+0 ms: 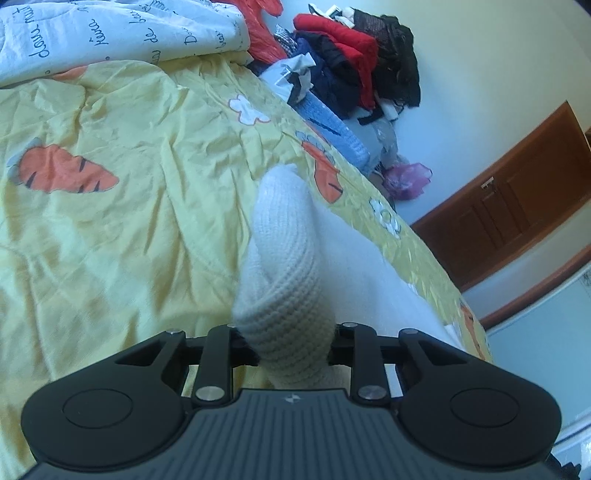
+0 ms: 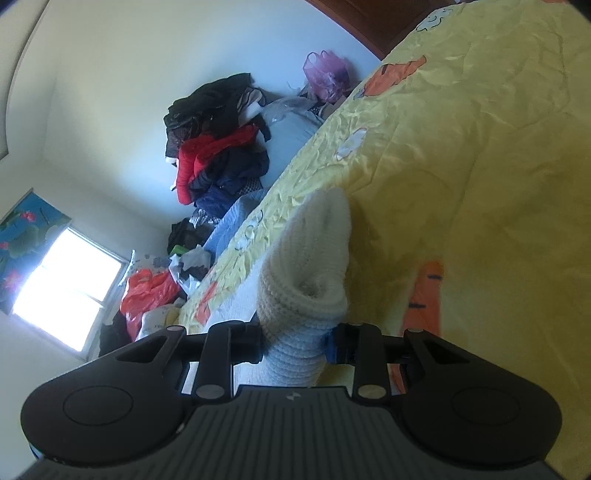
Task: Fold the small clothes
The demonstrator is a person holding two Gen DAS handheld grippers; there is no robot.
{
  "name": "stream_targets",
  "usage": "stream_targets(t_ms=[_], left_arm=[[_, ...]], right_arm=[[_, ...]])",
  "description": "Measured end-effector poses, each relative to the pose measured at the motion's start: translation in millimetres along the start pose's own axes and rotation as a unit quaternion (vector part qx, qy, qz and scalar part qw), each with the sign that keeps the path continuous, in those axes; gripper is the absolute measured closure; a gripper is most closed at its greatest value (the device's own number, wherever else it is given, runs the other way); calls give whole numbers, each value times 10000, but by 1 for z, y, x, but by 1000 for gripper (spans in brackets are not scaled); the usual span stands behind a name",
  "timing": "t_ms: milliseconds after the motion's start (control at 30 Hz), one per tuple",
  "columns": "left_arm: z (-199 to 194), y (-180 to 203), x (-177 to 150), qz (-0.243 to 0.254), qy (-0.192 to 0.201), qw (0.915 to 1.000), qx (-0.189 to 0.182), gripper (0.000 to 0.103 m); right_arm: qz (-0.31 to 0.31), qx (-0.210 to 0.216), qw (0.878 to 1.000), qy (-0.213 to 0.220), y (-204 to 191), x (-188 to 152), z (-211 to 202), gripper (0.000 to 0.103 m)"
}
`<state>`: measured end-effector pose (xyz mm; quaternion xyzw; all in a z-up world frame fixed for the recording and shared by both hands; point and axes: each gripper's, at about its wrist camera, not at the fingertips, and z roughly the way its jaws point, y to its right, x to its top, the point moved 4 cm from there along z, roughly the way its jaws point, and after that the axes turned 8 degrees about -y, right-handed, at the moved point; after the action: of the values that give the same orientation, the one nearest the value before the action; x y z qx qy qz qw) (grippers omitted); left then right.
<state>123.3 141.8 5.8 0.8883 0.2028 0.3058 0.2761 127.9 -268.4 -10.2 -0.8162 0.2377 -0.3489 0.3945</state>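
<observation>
A white knitted garment [image 1: 284,273] is bunched in my left gripper [image 1: 291,343], which is shut on it just above the yellow carrot-print bedsheet [image 1: 129,229]. More of the white cloth lies flat to the right of the gripper. In the right wrist view my right gripper [image 2: 295,343] is shut on another bunched part of the white knitted garment [image 2: 310,266], also over the yellow bedsheet [image 2: 480,184]. The fingertips of both grippers are hidden inside the knit.
A pile of dark and red clothes [image 1: 354,62] lies at the bed's far side, also seen in the right wrist view [image 2: 218,147]. A white lettered duvet [image 1: 110,33], a pink bag [image 1: 406,181], a brown door [image 1: 517,192] and a bright window [image 2: 66,284] surround the bed.
</observation>
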Motion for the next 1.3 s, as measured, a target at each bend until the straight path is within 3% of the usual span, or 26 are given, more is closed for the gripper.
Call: stream_targets(t_ms=[1067,1133,1200,1300], left_arm=[[-105,-45,-98,218,-750,9968,-188,77],[-96,-53,-102,350,-817,9960,-91,72],[-90,-63,-106,271,-916,9954,-30,65],[-107,-71,-102,228,-927,9954,-112,58]], right_arm=[[272,-7,9977,-619,20,-106,-122,71],[293,-157,9970,-702,29,-110,-118,65],[147,-538,9959,-707,37,-113,-114,50],[-159,-831,9951,-507,38,-108,-129,39]])
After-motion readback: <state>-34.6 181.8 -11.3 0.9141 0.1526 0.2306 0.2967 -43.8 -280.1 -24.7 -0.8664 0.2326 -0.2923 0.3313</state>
